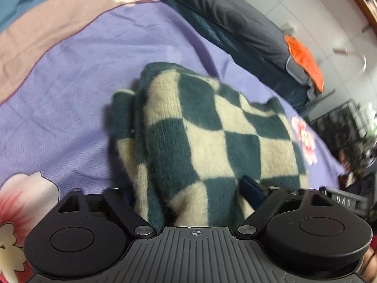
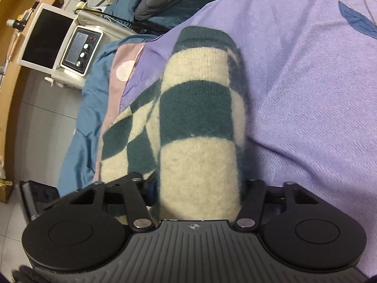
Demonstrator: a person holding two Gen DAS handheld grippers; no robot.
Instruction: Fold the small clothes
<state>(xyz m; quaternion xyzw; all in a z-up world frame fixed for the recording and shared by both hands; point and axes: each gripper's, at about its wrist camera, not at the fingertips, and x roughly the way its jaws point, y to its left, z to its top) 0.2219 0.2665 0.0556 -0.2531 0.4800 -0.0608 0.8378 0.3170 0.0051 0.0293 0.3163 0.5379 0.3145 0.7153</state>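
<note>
A fuzzy checkered garment [image 1: 212, 139], dark green and cream, lay on the bed, and both tools had hold of it. The landmark here was the purple bedspread [image 1: 82, 82], printed with pink flowers: the garment rested on top of it, near the middle of its plain purple part.

In the left wrist view, the left gripper [image 1: 188, 198] was clenched on a bunched fold of the garment, the cloth running up between the two black linkages and spilling forward over the bedspread. Its fingers were mostly buried in the pile; only a dark blue tip showed on the right side of the fold. The cloth humped up ahead of the tool, with a darker folded edge on its left.

In the right wrist view, the right gripper [image 2: 200, 195] likewise grasped the garment [image 2: 198, 122], which rose from between its linkages as a thick rolled or folded band and ended in a dark green edge lying on the bedspread [image 2: 306, 94]. More of the checkered cloth sagged to the left of that band, toward the bedspread's pink border.

Beyond the bedspread's far edge lay a dark grey pillow [image 1: 235, 18] with an orange cloth [image 1: 304, 56] at its end. Past the bedspread's edge in the right view stood a pale machine [image 2: 80, 49] with a small screen and knobs.
</note>
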